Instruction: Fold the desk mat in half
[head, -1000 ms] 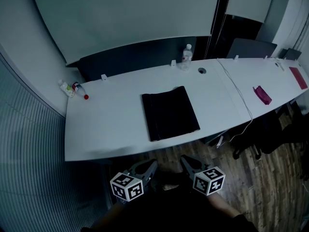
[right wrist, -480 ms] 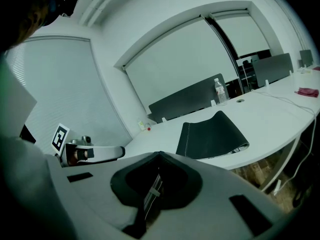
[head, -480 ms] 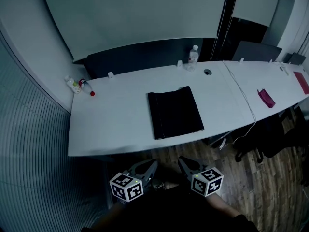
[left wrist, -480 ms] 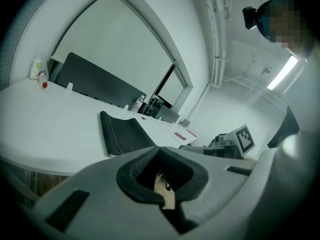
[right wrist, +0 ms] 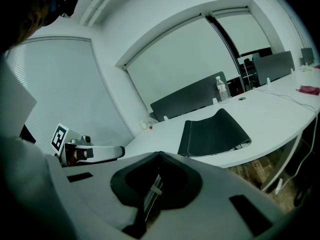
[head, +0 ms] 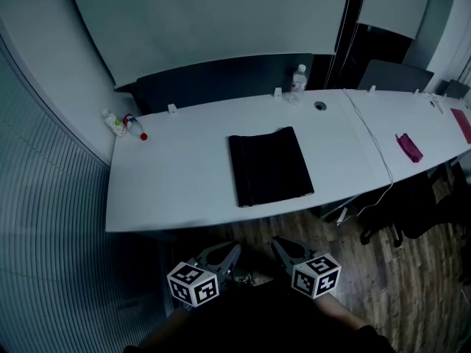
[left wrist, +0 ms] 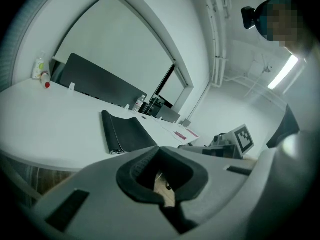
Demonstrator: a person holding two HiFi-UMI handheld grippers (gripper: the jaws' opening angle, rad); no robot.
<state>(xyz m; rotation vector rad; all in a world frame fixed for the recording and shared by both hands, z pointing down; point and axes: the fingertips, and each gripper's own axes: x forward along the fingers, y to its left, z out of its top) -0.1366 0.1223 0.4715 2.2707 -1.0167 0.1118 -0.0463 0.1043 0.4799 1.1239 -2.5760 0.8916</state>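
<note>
A black desk mat [head: 269, 166] lies folded in half near the front edge of a long white table [head: 176, 182]; its doubled layers show along its left side. It also appears in the left gripper view [left wrist: 127, 133] and the right gripper view [right wrist: 215, 134]. Both grippers hang well short of the table, over the wooden floor. My left gripper [head: 234, 248] is shut and holds nothing. My right gripper [head: 278, 243] is shut and empty too. Each gripper sees the other beside it.
A clear water bottle [head: 297, 81] stands at the table's back edge, small bottles [head: 124, 124] at its far left corner. A magenta cloth [head: 408, 147] and a white cable [head: 375, 149] lie on the adjoining table to the right. Dark chairs [head: 412, 204] stand below it.
The table and mat have slid slightly up and to the right in the head view. The grippers stay shut near the bottom of the frame.
</note>
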